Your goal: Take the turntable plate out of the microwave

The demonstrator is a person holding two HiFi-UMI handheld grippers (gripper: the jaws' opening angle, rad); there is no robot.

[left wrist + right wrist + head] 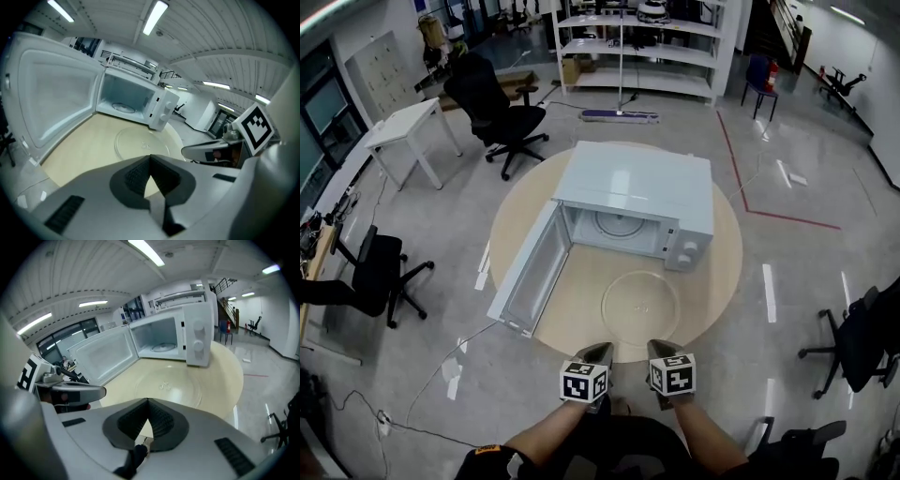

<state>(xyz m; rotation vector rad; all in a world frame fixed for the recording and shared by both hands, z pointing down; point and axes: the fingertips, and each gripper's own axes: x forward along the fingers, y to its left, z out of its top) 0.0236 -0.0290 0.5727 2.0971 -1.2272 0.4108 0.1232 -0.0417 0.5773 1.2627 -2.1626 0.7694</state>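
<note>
Glass turntable plate (640,305) lies on the round table (577,305) before the open microwave (633,192); left gripper (599,351) and right gripper (660,348), the 2 side by side, pressed together, empty.

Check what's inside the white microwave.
Inside the white microwave, only a round ring shows on its floor; the clear glass turntable plate lies outside on the round beige table. Its top hides the cavity ceiling.
</note>
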